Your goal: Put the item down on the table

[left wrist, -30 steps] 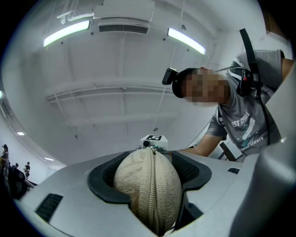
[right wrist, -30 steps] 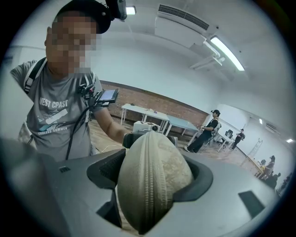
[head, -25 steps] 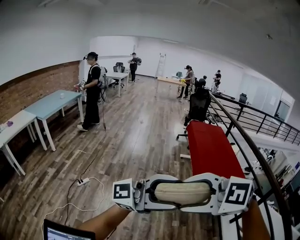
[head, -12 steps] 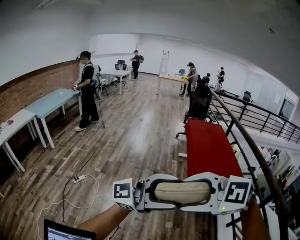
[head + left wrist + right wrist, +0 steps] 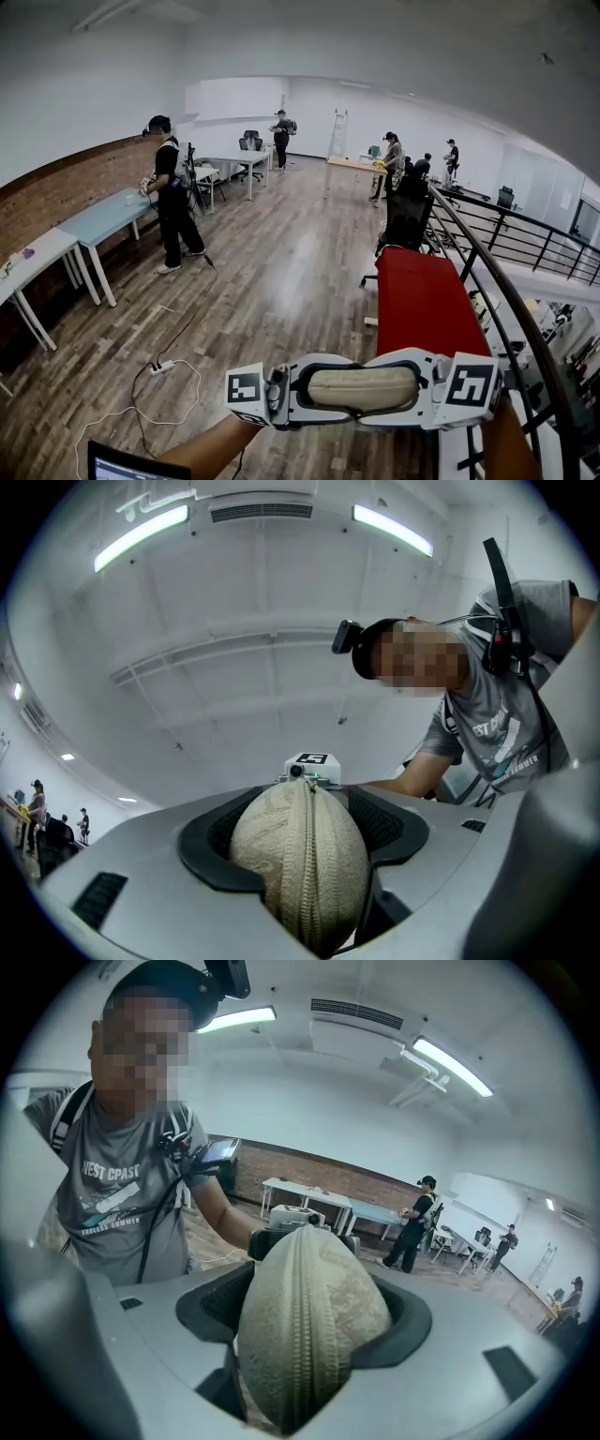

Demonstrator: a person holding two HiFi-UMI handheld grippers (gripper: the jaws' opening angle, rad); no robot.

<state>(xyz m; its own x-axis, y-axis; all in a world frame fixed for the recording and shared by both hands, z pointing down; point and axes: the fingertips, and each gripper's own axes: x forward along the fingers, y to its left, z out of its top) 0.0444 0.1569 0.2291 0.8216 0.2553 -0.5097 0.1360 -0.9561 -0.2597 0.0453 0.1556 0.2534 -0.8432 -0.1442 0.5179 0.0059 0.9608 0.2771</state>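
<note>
A beige zippered pouch [image 5: 364,387] hangs lengthwise in the air between my two grippers, low in the head view. My left gripper [image 5: 284,394] is shut on its left end and my right gripper [image 5: 433,390] is shut on its right end. In the left gripper view the pouch [image 5: 300,860] bulges out between the dark jaw pads, zipper facing the camera. The right gripper view shows the same pouch [image 5: 309,1321] clamped from the other end. A long red-topped table [image 5: 420,298] stands ahead and below, to the right.
A black railing [image 5: 502,300] runs along the right of the red table. An office chair [image 5: 405,220] stands at its far end. A laptop [image 5: 122,464] shows at bottom left. A power strip [image 5: 161,367] with cable lies on the wood floor. A person [image 5: 171,206] stands by blue tables [image 5: 103,217].
Both grippers keep the pouch in the same spot in the view. The head view has turned a little. The person by the blue tables has walked farther left.
</note>
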